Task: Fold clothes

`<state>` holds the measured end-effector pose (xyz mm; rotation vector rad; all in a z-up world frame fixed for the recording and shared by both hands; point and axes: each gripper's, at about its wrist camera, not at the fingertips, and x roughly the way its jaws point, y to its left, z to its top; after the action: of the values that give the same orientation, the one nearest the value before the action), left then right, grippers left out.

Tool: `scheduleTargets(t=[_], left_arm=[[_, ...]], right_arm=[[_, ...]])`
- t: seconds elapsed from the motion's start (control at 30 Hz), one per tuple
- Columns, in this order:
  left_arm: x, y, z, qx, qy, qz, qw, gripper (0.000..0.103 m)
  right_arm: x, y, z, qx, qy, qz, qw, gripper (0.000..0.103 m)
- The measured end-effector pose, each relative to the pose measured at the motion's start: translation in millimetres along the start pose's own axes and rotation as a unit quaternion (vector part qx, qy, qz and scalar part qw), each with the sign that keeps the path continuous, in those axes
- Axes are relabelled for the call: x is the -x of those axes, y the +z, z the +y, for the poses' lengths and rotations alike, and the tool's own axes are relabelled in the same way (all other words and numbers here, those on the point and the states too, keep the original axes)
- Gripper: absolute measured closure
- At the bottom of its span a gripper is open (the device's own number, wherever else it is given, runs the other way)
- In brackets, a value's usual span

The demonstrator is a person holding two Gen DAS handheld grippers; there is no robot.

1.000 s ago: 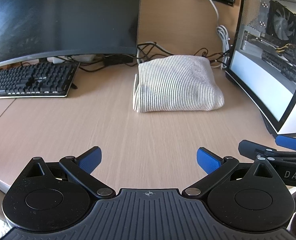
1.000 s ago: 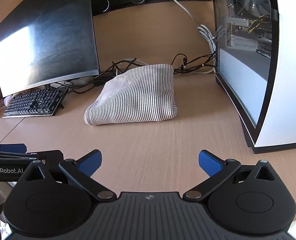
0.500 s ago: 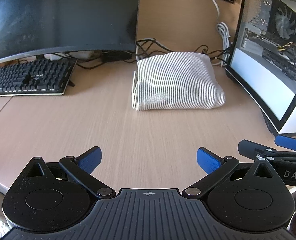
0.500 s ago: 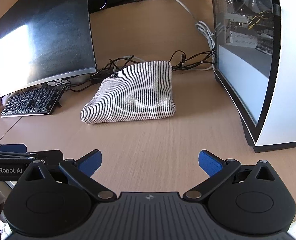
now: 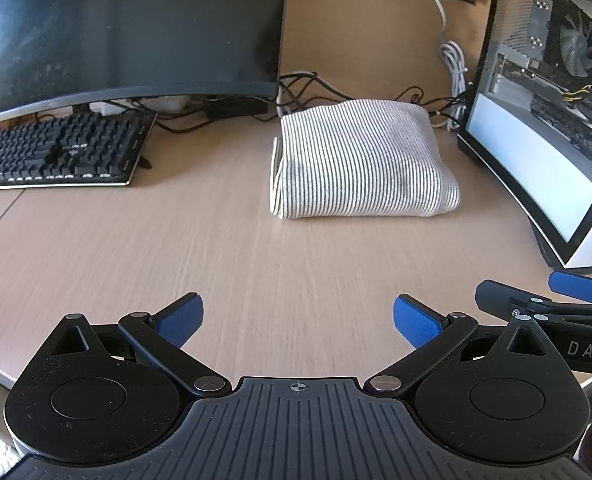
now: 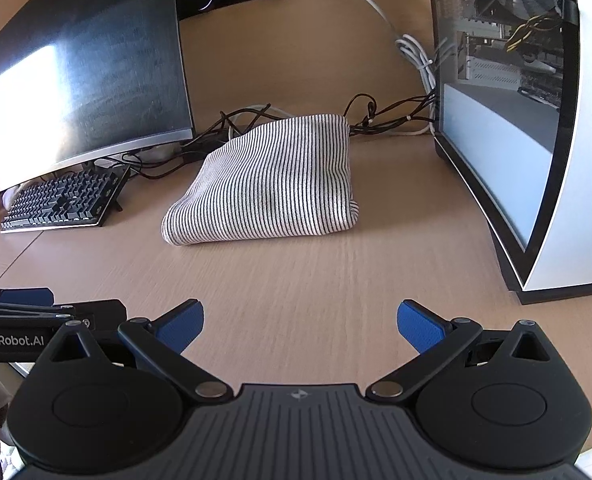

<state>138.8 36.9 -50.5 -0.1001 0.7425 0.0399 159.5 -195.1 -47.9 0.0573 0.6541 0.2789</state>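
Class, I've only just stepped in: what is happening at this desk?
Nothing is being handled. A striped garment lies folded on the wooden desk, between the dark monitor and the computer case. The left hand-held gripper and right hand-held gripper hang open and empty over the near desk edge, apart from it.

Sunlit wooden desk (image 5: 256, 264) with monitor (image 5: 128, 28), keyboard (image 5: 60, 152), computer case (image 6: 536, 120).

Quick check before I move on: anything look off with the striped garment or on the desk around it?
Nothing stands out. The striped garment lies folded in a compact bundle on the desk, between the keyboard and the PC case, its far edge close to the cables. Both hand-held grippers, left and right, are open and empty.
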Motion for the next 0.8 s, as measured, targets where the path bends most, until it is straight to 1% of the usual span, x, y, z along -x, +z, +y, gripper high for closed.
scheduleTargets(t=[0.47,0.8], left_arm=[[-12,5,2,-0.001,-0.004,0.008,1.0,0.0],[-22,11,4,0.0,-0.016,0.009,0.9998,0.0]], right_arm=[[-12,4,-3,-0.003,-0.001,0.006,1.0,0.0],[-24,8,-5,-0.008,-0.005,0.014,1.0,0.0]])
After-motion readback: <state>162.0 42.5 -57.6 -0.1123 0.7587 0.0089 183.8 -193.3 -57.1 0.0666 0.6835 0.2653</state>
